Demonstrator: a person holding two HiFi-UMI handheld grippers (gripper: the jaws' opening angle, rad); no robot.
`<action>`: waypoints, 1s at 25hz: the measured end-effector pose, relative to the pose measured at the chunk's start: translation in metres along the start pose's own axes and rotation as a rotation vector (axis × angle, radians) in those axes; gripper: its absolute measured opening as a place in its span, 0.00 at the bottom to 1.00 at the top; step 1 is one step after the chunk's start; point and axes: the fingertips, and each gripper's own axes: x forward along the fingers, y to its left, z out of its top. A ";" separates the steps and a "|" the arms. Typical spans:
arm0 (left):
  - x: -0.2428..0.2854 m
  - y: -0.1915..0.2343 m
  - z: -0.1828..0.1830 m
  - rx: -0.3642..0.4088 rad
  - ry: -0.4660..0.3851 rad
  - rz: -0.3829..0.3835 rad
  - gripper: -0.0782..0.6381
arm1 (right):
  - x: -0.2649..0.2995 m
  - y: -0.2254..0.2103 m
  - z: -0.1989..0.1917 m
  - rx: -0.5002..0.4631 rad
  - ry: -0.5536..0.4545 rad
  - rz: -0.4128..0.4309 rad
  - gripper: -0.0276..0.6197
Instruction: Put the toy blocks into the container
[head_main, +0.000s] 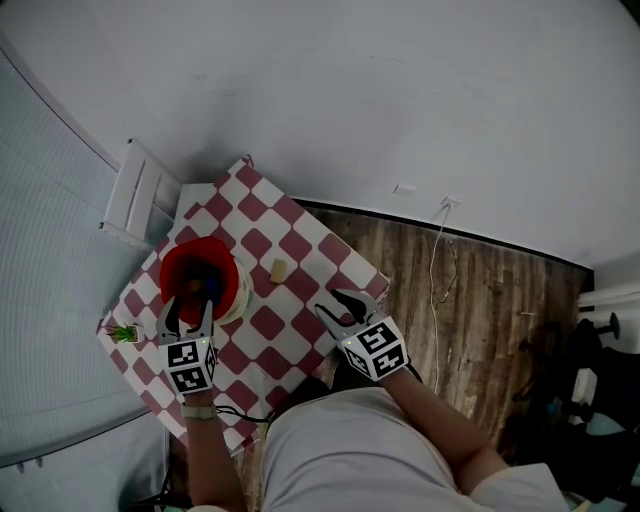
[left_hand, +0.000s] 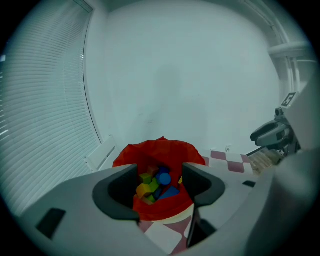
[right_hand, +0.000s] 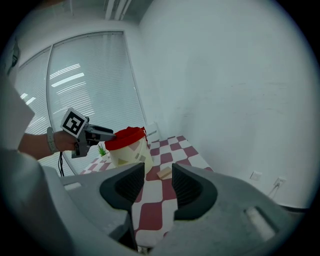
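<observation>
A container with a red liner (head_main: 200, 268) stands on the checked table (head_main: 300, 240), holding several coloured toy blocks (left_hand: 157, 182). One pale wooden block (head_main: 278, 268) lies on the cloth just right of it, and it shows again as the pale block (right_hand: 164, 173) beyond my right jaws. My left gripper (head_main: 188, 308) hovers at the container's near rim, open and empty, looking down into the red liner (left_hand: 160, 150). My right gripper (head_main: 345, 303) hangs over the table's right corner, shut on nothing, well short of the block.
A small green plant (head_main: 123, 333) sits at the table's left corner. A white slatted panel (head_main: 140, 195) leans by the blinds behind the table. Wooden floor (head_main: 480, 300) with a trailing cable lies to the right.
</observation>
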 end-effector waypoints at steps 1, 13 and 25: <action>-0.002 -0.001 0.000 0.000 -0.002 -0.001 0.48 | 0.001 0.001 0.000 -0.002 0.000 0.003 0.31; -0.032 0.000 -0.017 -0.059 -0.004 0.038 0.48 | 0.025 0.014 0.002 -0.089 0.040 0.076 0.31; -0.072 0.001 -0.062 -0.192 0.048 0.147 0.48 | 0.078 0.006 -0.012 -0.222 0.144 0.147 0.33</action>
